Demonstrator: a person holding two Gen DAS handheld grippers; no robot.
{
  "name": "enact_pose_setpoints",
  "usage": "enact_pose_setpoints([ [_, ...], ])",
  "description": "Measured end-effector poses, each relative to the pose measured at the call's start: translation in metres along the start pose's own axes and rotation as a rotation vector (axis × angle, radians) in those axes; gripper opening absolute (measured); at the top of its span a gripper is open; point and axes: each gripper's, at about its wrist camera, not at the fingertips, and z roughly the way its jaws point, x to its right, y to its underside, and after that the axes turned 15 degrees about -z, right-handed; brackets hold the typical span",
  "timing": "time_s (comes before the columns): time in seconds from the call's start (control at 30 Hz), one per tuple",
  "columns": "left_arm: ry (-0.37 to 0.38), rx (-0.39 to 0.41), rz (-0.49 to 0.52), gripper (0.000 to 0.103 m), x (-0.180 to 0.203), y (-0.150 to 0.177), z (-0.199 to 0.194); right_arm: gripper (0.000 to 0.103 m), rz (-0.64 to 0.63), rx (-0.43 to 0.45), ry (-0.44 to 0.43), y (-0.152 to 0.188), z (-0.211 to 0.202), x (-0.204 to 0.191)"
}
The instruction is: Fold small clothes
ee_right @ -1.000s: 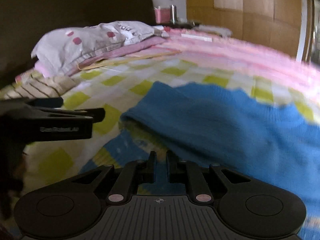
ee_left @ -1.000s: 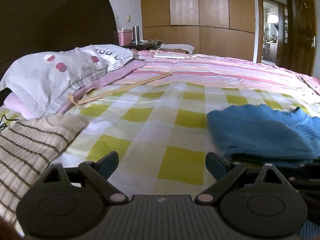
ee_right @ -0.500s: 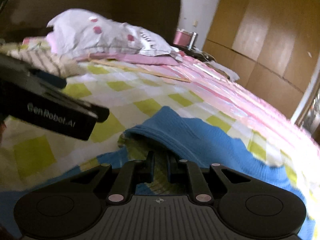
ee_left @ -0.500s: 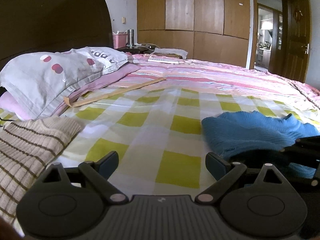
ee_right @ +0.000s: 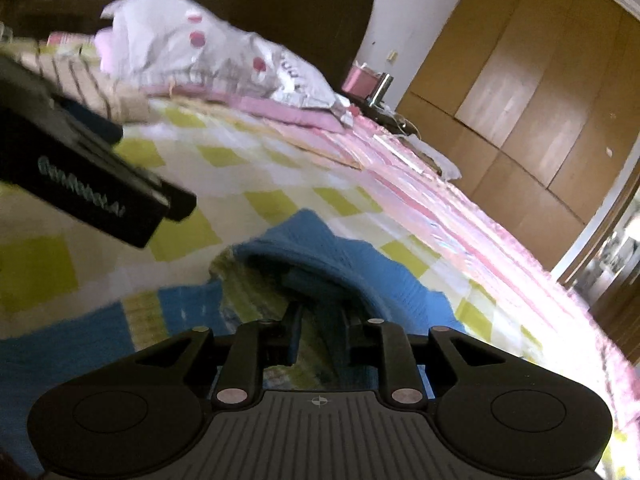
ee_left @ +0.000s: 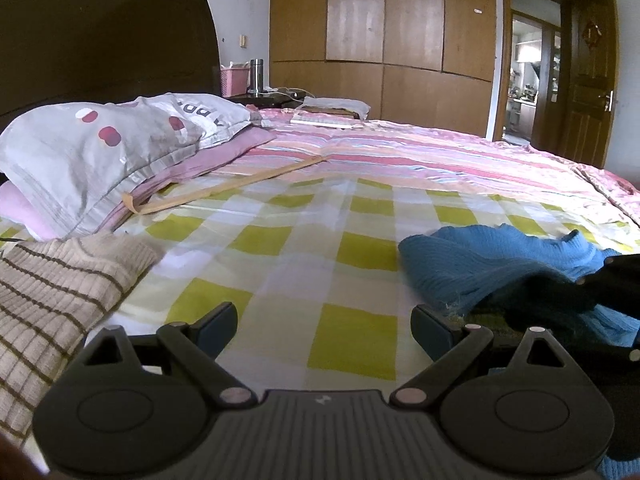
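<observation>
A blue knit sweater [ee_left: 492,264] lies on the checked bed sheet [ee_left: 320,240] at the right of the left wrist view. My left gripper [ee_left: 324,328] is open and empty, low over the sheet, just left of the sweater's edge. In the right wrist view my right gripper [ee_right: 318,312] has its fingers a little apart under a lifted fold of the blue sweater [ee_right: 320,244]; its tips are hidden by the fabric. A folded beige striped sweater [ee_left: 52,292] lies at the left.
A grey spotted pillow [ee_left: 112,148] on a pink pillow lies at the back left by the dark headboard [ee_left: 100,52]. A pink striped quilt [ee_left: 440,160] covers the far bed. Wooden wardrobes [ee_left: 400,32] and an open door [ee_left: 532,80] stand behind.
My right gripper has tilted and lifted the blue fold higher, and its fingers have parted slightly. My left gripper has stayed open, with the sweater drawn further right in its view.
</observation>
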Motion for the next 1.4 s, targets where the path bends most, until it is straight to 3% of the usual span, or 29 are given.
enact_pose_setpoints([
  [0.2, 0.008, -0.005, -0.002, 0.100, 0.001, 0.000, 0.001, 0.021, -0.046, 0.036, 0.040, -0.005, -0.009, 0.003],
  [0.47, 0.019, -0.005, 0.002, 0.100, 0.002, 0.001, 0.000, 0.022, -0.091, -0.019, -0.030, -0.004, 0.007, -0.005],
  [0.6, 0.020, -0.007, 0.002, 0.100, 0.002, 0.001, 0.001, 0.010, -0.131, -0.048, -0.050, -0.010, 0.018, -0.013],
  [0.63, 0.021, -0.006, 0.002, 0.100, 0.002, 0.001, 0.001, 0.005, -0.115, -0.051, -0.057, -0.011, 0.020, -0.013],
  [0.87, 0.030, 0.007, -0.001, 0.100, 0.001, 0.000, -0.002, 0.005, -0.014, 0.032, -0.112, -0.017, 0.000, -0.016],
  [1.07, 0.033, -0.003, 0.016, 0.100, 0.004, 0.003, 0.000, 0.013, 0.133, 0.023, -0.161, -0.004, -0.006, -0.003],
  [1.2, 0.043, 0.003, 0.044, 0.100, 0.008, 0.006, -0.002, 0.013, 0.240, 0.037, -0.140, 0.014, -0.041, 0.016],
  [1.3, 0.035, 0.035, 0.083, 0.100, 0.016, 0.007, -0.005, 0.013, 0.350, 0.011, -0.035, 0.039, -0.060, 0.045],
  [1.4, 0.052, 0.038, 0.083, 0.100, 0.030, 0.003, -0.005, 0.013, 0.441, -0.081, 0.094, 0.067, -0.059, 0.075],
])
